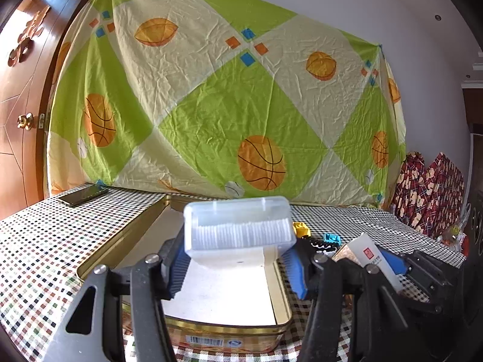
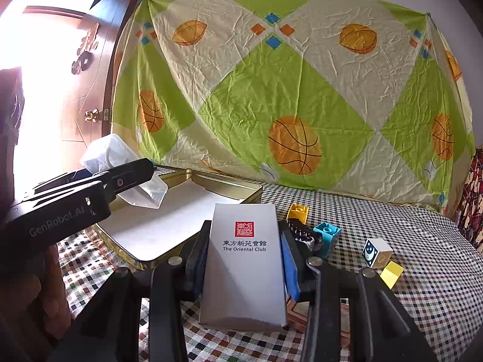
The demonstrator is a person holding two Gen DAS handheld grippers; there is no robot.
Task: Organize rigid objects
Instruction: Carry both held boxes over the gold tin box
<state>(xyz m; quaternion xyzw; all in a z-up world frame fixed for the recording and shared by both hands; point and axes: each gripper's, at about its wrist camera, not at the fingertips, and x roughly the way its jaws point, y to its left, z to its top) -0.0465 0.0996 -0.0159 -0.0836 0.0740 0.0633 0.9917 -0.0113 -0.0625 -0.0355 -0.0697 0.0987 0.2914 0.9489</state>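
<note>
two hand-held grippers: left (image 1: 238, 259) clamps plastic case (image 1: 238, 226), right (image 2: 244, 259) white box (image 2: 243, 268).

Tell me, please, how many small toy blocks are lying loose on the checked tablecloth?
4: a yellow brick by the tin's corner, a blue brick right of the black comb-like piece, a moon-printed cube, and a yellow cube touching it. Others may be hidden.

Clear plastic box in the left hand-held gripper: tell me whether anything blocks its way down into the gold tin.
Nothing visible does. The clear plastic box, clamped in the left hand-held gripper, hangs over the open gold tin, whose white floor below it is bare. The right hand-held gripper holds its grey box beside the tin, not over it.
</note>
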